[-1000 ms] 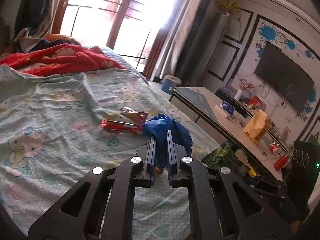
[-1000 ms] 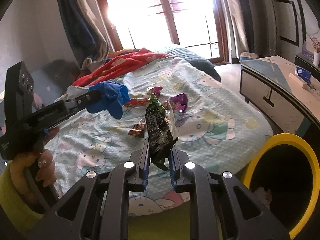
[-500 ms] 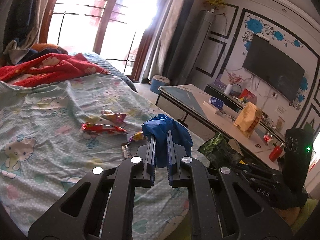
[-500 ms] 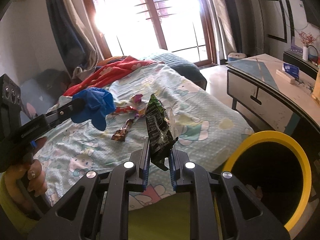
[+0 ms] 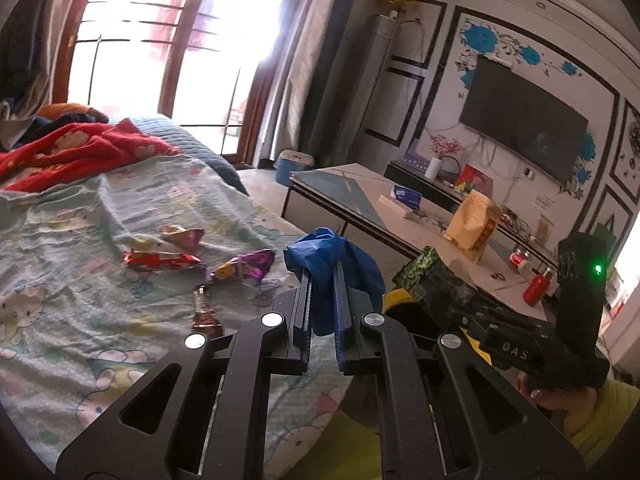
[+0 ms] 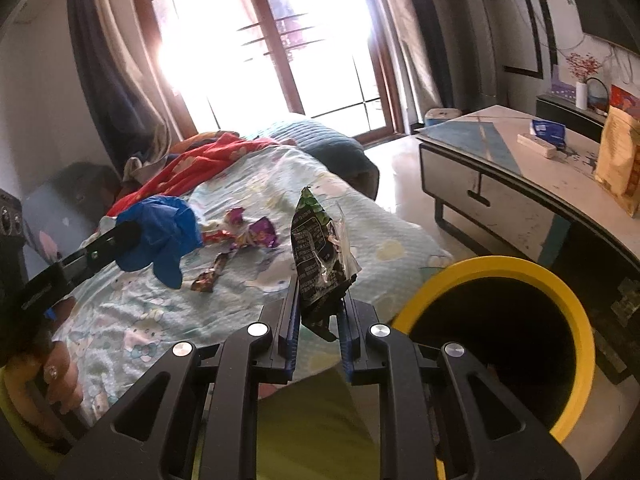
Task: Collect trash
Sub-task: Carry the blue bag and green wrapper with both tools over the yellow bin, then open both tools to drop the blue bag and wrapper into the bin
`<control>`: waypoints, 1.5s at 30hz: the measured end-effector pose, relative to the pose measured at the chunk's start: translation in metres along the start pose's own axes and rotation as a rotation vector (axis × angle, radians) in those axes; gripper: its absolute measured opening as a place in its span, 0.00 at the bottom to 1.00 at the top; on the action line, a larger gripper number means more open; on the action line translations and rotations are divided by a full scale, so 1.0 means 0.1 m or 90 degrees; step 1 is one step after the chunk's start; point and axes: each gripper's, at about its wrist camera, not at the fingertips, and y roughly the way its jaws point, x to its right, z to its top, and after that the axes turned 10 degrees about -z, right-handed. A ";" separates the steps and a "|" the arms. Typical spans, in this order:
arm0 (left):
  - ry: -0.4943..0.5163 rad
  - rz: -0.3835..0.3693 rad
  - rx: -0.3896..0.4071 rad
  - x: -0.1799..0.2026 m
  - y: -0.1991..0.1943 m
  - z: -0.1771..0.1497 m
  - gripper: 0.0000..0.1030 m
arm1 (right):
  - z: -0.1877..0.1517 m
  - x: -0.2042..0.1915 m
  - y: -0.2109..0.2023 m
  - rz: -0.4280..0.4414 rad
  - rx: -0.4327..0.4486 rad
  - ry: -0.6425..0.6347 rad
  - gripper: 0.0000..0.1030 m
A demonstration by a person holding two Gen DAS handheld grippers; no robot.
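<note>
counting the things in the room

four snack wrappers lie on one bed. one blue glove, one green bag, one yellow bin, one desk, one tv, two grippers.

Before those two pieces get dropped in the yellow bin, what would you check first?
1. Left tool shut on blue glove: ok.
2. Right tool shut on green snack bag: ok.
3. Yellow bin mouth unblocked: ok.
4. Snack bag above the bin mouth: not ok, it sits left of the rim.
5. Glove above the bin: not ok, it hangs over the bed.
6. Room left in the bin: cannot tell, inside is dark.
</note>
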 end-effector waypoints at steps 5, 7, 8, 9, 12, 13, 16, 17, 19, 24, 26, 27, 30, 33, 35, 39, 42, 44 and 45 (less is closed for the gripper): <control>0.013 -0.006 -0.012 0.12 0.07 -0.03 0.05 | -0.01 0.17 -0.04 -0.015 0.006 0.014 0.16; 0.016 -0.008 -0.013 0.17 0.09 -0.05 0.05 | -0.02 0.25 -0.06 -0.022 0.006 0.023 0.16; 0.021 -0.010 -0.014 0.21 0.11 -0.05 0.05 | -0.03 0.30 -0.07 -0.026 0.006 0.028 0.16; 0.024 -0.012 -0.016 0.23 0.12 -0.06 0.05 | -0.04 0.35 -0.07 -0.031 0.006 0.032 0.16; 0.040 -0.021 -0.022 0.32 0.17 -0.09 0.05 | -0.07 0.48 -0.08 -0.045 0.003 0.049 0.16; 0.045 -0.024 -0.025 0.35 0.19 -0.11 0.05 | -0.09 0.52 -0.08 -0.051 0.002 0.055 0.16; 0.057 -0.030 -0.041 0.43 0.28 -0.17 0.05 | -0.12 0.67 -0.08 -0.065 0.001 0.072 0.16; 0.059 -0.030 -0.044 0.45 0.30 -0.19 0.05 | -0.13 0.71 -0.09 -0.069 0.001 0.076 0.16; 0.065 -0.036 -0.052 0.49 0.35 -0.22 0.05 | -0.15 0.80 -0.08 -0.078 0.000 0.089 0.16; 0.076 -0.048 -0.066 0.57 0.43 -0.30 0.05 | -0.20 0.96 -0.08 -0.096 -0.002 0.111 0.16; 0.080 -0.055 -0.073 0.60 0.48 -0.34 0.05 | -0.21 1.03 -0.08 -0.102 -0.003 0.118 0.16; 0.081 -0.058 -0.077 0.63 0.50 -0.35 0.05 | -0.21 1.07 -0.07 -0.106 -0.005 0.122 0.16; 0.087 -0.067 -0.096 0.67 0.61 -0.40 0.05 | -0.25 1.16 -0.06 -0.112 -0.011 0.135 0.16; 0.100 -0.080 -0.112 0.74 0.71 -0.43 0.05 | -0.26 1.22 -0.05 -0.117 -0.014 0.144 0.16; 0.113 -0.088 -0.125 0.81 0.79 -0.47 0.05 | -0.27 1.27 -0.04 -0.117 -0.018 0.151 0.16; 0.130 -0.101 -0.159 0.91 0.98 -0.56 0.05 | -0.30 1.37 0.01 -0.119 -0.033 0.166 0.18; 0.141 -0.110 -0.183 0.99 1.10 -0.65 0.05 | -0.33 1.44 0.03 -0.121 -0.041 0.174 0.18; 0.151 -0.116 -0.195 1.02 1.17 -0.70 0.05 | -0.35 1.49 0.06 -0.124 -0.049 0.182 0.18; 0.152 -0.118 -0.200 1.03 1.20 -0.71 0.05 | -0.36 1.52 0.08 -0.124 -0.056 0.189 0.18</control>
